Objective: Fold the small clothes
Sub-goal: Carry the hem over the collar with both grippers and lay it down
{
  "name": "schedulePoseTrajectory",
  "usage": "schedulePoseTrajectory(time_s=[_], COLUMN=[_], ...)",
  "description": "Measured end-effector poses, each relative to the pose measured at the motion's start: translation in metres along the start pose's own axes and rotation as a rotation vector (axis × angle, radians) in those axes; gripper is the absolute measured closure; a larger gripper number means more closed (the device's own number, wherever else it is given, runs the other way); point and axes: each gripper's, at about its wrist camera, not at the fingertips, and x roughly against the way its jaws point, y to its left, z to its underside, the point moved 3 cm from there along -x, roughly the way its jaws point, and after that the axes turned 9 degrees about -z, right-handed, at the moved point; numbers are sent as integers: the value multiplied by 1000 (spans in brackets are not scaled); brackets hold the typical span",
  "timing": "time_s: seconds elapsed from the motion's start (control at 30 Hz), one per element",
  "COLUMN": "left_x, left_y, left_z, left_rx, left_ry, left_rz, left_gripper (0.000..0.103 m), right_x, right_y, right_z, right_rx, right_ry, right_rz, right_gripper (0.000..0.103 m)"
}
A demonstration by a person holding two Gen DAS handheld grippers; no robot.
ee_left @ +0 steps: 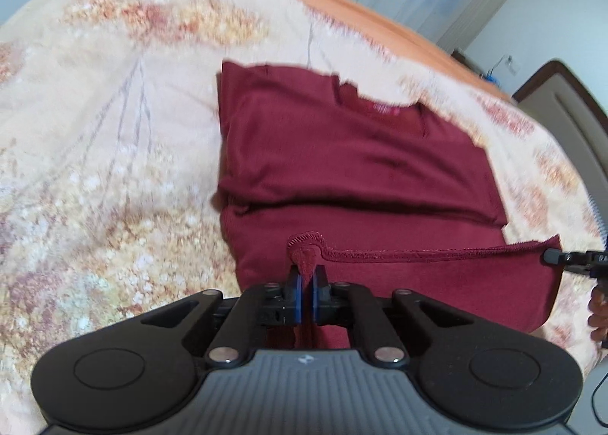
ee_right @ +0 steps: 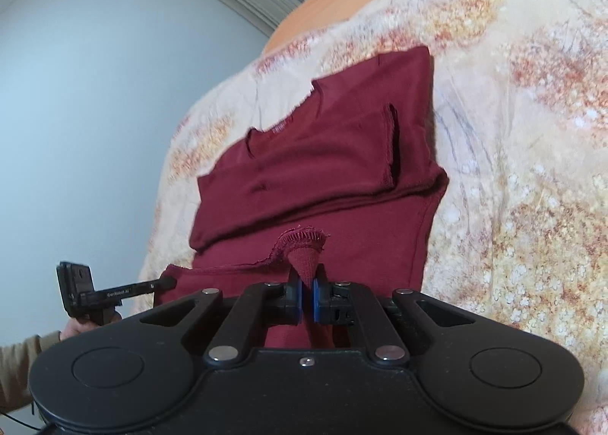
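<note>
Sleeves already folded in; your left gripper and right gripper, jaws clenched on the maroon shirt hem at six o'clock, had the final bottom-to-collar fold left.

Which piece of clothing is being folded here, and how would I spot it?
Look at the bed's pale floral blanket. Lying on it is a dark red shirt, sleeves folded in, its stitched bottom hem pinched by both tools. It is the only garment there.
</note>
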Motion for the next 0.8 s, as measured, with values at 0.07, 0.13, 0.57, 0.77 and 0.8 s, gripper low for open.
schedulePoseTrajectory(time_s=[0.07, 0.13, 0.57, 0.77, 0.8], left_x=[6, 9, 10, -8, -13], left_y=[2, 2, -8, -14, -14], left_z=[-1, -1, -55, -112, -120], left_rx=[16, 32, 33, 16, 16], left_ry=[-16, -28, -169, -247, -255], left_rz=[5, 11, 48, 47, 44], left_gripper=[99, 99, 99, 99, 99], right_x=[4, 7, 8, -9, -14], right_y=[2, 2, 8, 10, 10], right_z=[0, 0, -46, -101, -110], right_rx=[-7, -16, 3, 51, 56], right_ry=[-13, -20, -124, -172, -180], right_rz=[-8, -7, -50, -59, -56], right_gripper=[99, 99, 99, 99, 99])
